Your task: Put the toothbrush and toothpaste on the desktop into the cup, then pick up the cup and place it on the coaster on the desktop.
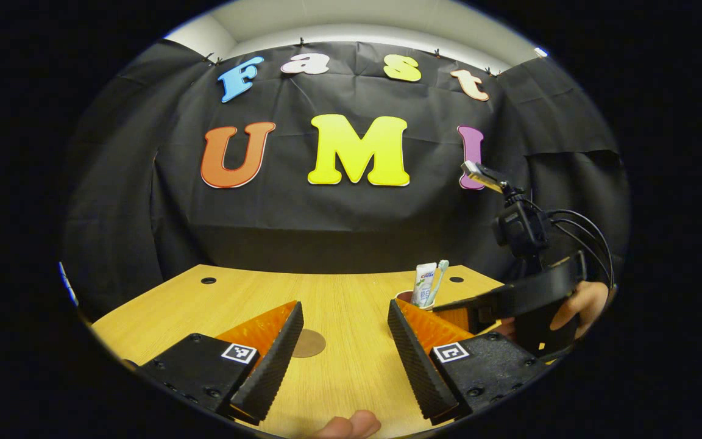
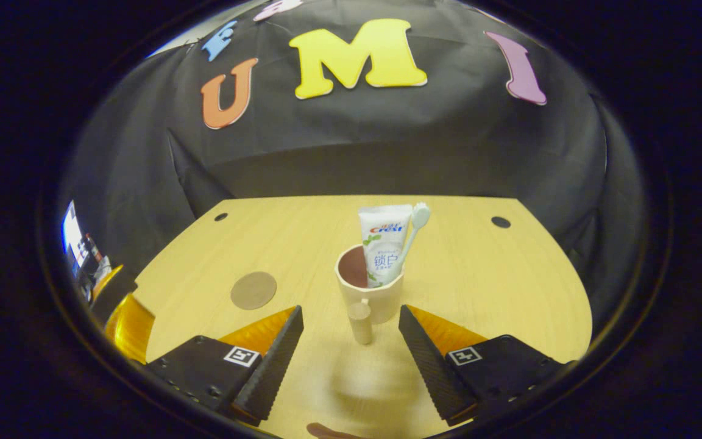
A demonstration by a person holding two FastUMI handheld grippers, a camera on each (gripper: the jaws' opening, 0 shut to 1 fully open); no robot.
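the right gripper [image 2: 350, 332] is held spread just short of the cup [image 2: 370, 286], whose stubby handle [image 2: 361, 322] points between the fingers; the left gripper [image 1: 343, 341] is likewise spread over bare desktop [image 1: 351, 299]. the cup looks rigid and light but top-heavy with toothpaste [image 2: 384, 242] and toothbrush [image 2: 415, 228] standing in it, so a grip across handle or body is judged best. the coaster [image 2: 254, 290] lies farther left, nothing seen between.

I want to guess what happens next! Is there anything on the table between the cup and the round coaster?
No, just bare wooden desktop. In the right gripper view, the cup stands apart from the coaster, with nothing between them.
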